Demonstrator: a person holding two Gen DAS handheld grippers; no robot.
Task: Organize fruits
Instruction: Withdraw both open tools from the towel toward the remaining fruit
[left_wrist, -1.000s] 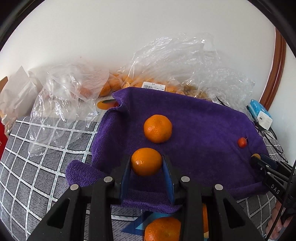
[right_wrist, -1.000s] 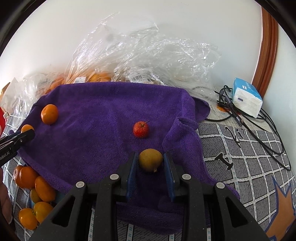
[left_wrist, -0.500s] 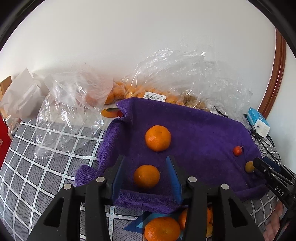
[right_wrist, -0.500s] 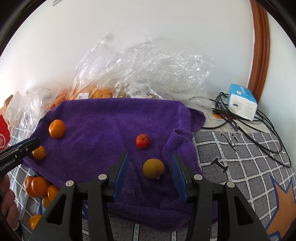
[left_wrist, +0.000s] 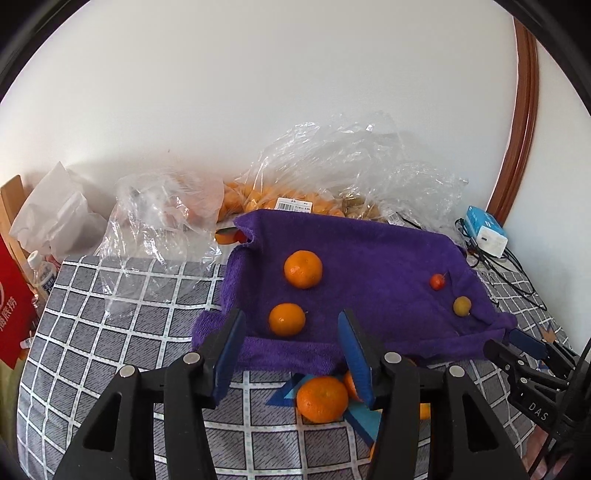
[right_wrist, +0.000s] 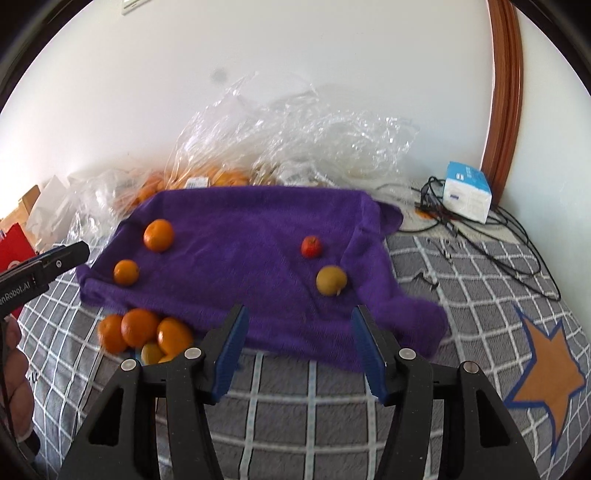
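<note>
A purple towel (left_wrist: 369, 254) lies on the checked cloth. On its left rest a big tangerine (left_wrist: 303, 268) and a smaller tangerine (left_wrist: 287, 319). My left gripper (left_wrist: 291, 315) hangs just short of the smaller one, jaws opening, pads clear of it. At the towel's right lie a red fruit (right_wrist: 311, 246) and a yellow-brown fruit (right_wrist: 331, 280). My right gripper (right_wrist: 299, 312) stands back from that fruit, jaws opening, nothing between them. Several loose tangerines (right_wrist: 144, 328) sit in a heap off the towel's front left edge. Each gripper shows in the other's view: right gripper (left_wrist: 504, 341), left gripper (right_wrist: 74, 254).
Crumpled clear plastic bags (left_wrist: 332, 177) holding more oranges pile up against the white wall. A white and blue box (right_wrist: 467, 192) with black cables (right_wrist: 517, 236) sits at the far right. A red packet (left_wrist: 14, 306) and a white bag (left_wrist: 55, 218) stand at the left.
Both grippers opened, letting go of the small tangerine and the yellow-brown fruit. Both drew back and up; the two fruits stay on the towel.
</note>
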